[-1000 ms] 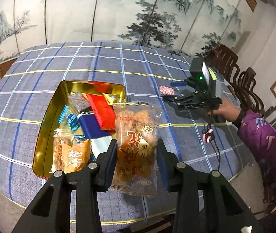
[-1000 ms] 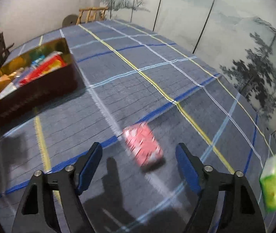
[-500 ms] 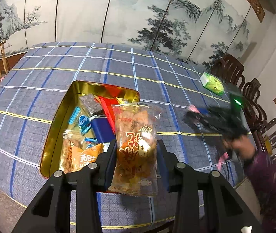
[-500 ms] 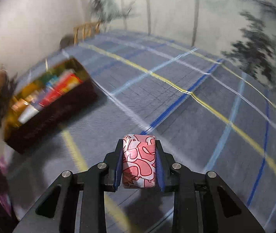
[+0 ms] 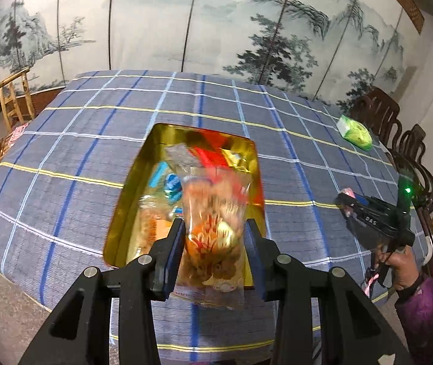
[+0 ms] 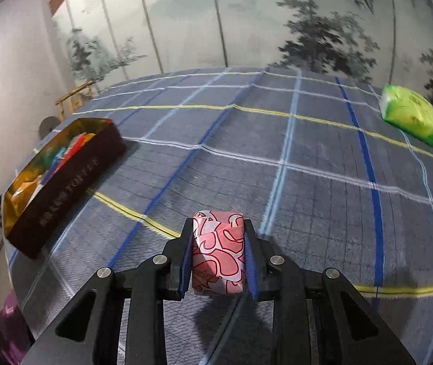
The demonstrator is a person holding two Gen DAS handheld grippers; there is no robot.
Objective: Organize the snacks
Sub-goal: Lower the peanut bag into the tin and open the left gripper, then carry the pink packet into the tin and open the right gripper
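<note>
Within the last second the pink patterned snack (image 6: 218, 252), which had been lying loose on the checked tabletop (image 6: 308, 182) between spread jaws, has been clamped by the right gripper (image 6: 218, 258) and lifted clear of the cloth; the jaws are now pressed against both of its sides, with its shadow thrown on the cloth beneath. This is judged to mean that the pickup step is finished for this piece and that only the carry to the tin and the release remain. In the right wrist view, the gold-lined tin (image 6: 64, 182) is seen at about ten o'clock from the held snack, well apart from it, while a green packet (image 6: 411, 115) is left lying at about two o'clock near the far edge. Over the same interval the clear bag of fried snacks (image 5: 213, 231) has been brought from beside the tin to above it by the left gripper (image 5: 215, 255), by which it is pinched at its lower half. In the left wrist view the tin's near end (image 5: 116, 243) is overlapped by the bag, and the right gripper is seen at about three o'clock.
</note>
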